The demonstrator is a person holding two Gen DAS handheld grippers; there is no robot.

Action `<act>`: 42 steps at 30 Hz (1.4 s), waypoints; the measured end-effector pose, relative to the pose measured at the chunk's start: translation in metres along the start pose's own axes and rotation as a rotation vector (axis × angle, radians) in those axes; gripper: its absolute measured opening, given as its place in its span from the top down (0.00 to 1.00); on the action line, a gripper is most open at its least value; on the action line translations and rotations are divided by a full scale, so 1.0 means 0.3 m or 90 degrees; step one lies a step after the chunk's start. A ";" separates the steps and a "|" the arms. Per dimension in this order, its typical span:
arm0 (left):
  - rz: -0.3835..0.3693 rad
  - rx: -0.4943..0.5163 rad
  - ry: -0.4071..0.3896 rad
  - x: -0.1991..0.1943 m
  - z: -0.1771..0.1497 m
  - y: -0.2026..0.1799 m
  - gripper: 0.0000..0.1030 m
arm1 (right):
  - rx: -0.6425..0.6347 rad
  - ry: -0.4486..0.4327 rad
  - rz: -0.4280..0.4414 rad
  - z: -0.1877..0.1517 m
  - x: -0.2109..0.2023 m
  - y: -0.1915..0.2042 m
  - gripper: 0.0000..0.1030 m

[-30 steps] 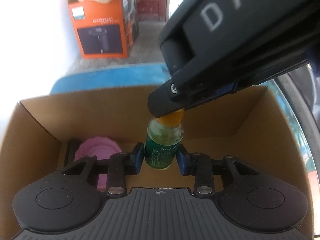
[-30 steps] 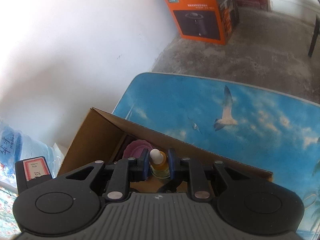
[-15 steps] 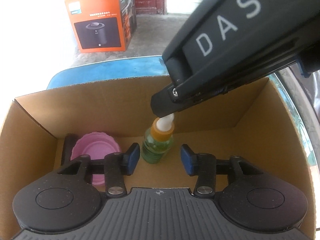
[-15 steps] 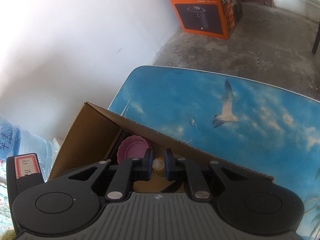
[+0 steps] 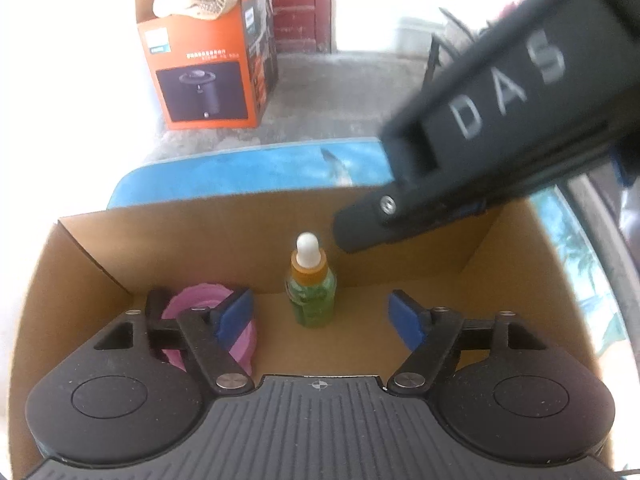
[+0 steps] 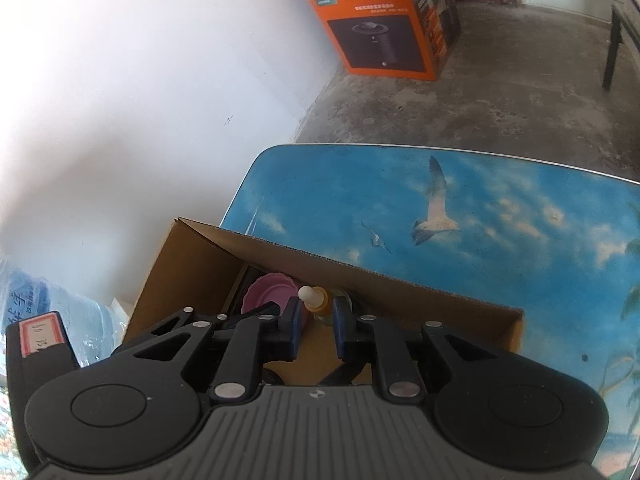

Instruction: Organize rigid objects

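- One dropper bottle (image 5: 310, 286) is standing upright in the cardboard box (image 5: 208, 240), white tip pointing up, beside one pink lid (image 5: 240, 340).
- You are holding your left gripper (image 5: 318, 316) spread wide, touching nothing.
- You are keeping your right gripper (image 6: 316, 328) parted above the bottle, empty.

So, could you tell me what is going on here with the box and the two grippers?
A person is sorting small items into a cardboard box on a blue table. A green dropper bottle stands upright on the box floor, beside a pink dish. The left gripper is open around the bottle without touching it. The right gripper is open just above the bottle.
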State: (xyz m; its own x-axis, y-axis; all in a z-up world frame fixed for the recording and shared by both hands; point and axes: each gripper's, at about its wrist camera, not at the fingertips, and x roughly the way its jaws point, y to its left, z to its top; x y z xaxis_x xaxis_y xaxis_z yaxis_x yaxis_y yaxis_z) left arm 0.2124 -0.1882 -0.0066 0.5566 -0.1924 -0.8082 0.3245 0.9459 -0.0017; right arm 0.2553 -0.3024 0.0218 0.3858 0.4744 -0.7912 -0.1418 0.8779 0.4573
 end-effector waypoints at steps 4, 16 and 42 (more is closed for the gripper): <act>-0.012 -0.007 -0.035 -0.092 -0.013 0.013 0.23 | 0.018 -0.031 -0.013 -0.039 -0.070 0.027 0.71; -0.054 -0.015 -0.118 -0.492 -0.179 0.087 0.12 | 0.089 -0.211 -0.077 -0.328 -0.417 0.232 0.22; -0.065 0.137 0.022 -0.397 -0.694 0.012 0.08 | 0.256 -0.079 -0.058 -0.810 -0.155 0.234 0.27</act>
State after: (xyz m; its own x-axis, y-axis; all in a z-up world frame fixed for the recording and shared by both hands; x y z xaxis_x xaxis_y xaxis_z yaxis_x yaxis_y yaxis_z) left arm -0.0120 -0.1074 -0.0330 0.4871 -0.2712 -0.8301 0.5346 0.8442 0.0379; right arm 0.0058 -0.2473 -0.0081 0.4905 0.3627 -0.7923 0.2553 0.8095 0.5287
